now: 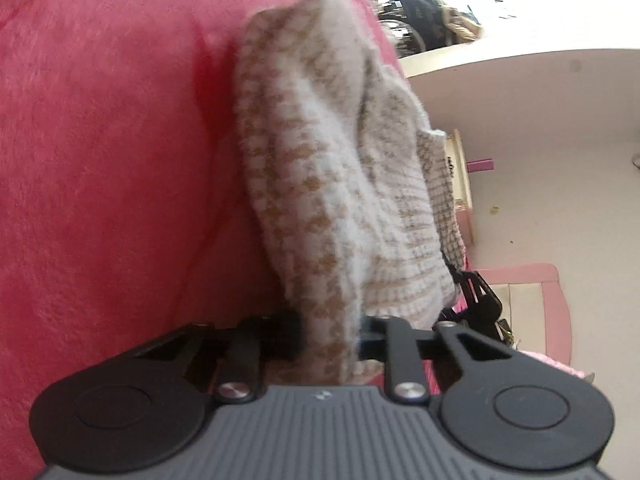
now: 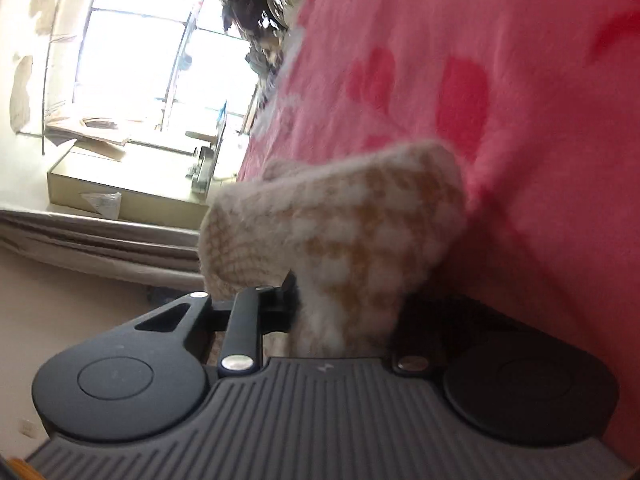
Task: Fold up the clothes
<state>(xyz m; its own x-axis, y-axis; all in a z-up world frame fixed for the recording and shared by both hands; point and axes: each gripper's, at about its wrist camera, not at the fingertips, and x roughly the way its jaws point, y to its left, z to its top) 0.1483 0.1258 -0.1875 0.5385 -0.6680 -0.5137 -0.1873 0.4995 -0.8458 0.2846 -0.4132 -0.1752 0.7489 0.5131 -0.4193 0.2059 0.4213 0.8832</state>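
Both grippers bite: left gripper jaws clamp the cream-and-tan knit sweater, right gripper jaws pinch another fold, pink blanket beside them.

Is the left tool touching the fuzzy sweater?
Touching. The left wrist view shows the left tool pinching a fold of the fuzzy sweater between its fingers, over the pink blanket.

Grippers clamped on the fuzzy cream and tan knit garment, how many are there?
2. The left gripper pinches the fuzzy cream and tan knit garment at its near edge; the right gripper pinches another bunched edge, over the pink blanket.
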